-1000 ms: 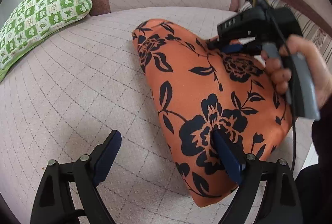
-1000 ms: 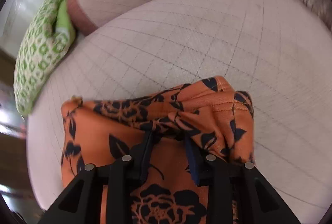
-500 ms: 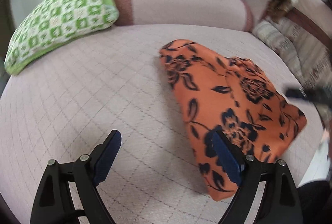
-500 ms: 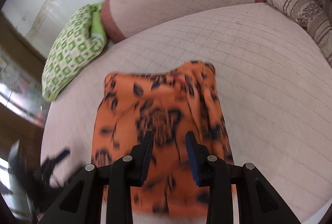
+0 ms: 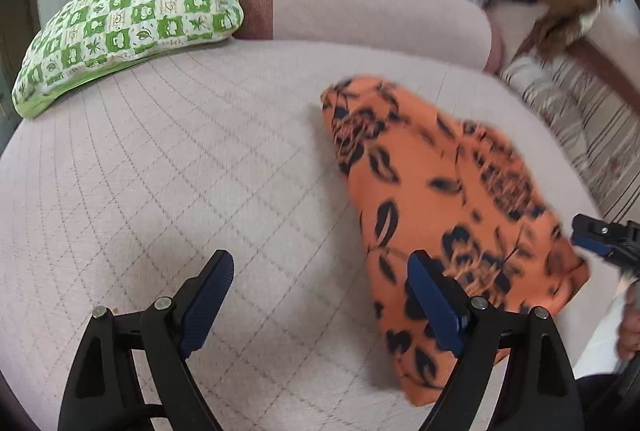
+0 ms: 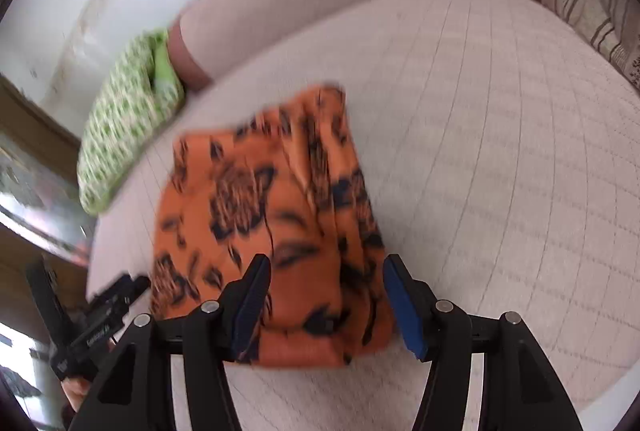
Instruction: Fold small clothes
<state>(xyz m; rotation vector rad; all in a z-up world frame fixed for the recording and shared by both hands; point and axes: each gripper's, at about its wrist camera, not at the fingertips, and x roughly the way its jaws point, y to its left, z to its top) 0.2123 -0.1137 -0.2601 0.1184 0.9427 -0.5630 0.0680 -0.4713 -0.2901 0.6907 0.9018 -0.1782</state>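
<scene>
The right claw (image 6: 326,301) has let go of the folded orange floral garment (image 5: 436,215) and backed off, jaws opening with nothing gripped, while the left claw (image 5: 320,305) hangs released at its seven o'clock; it lies on the quilted sofa seat (image 5: 168,167), apparently folded.

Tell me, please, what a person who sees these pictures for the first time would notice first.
The eye goes first to the orange cloth with black flowers, lying folded on the pale quilted bed. Next comes the green-and-white checked pillow at the bed's far left edge. Both grippers, left and right, hang near the cloth, empty.
</scene>
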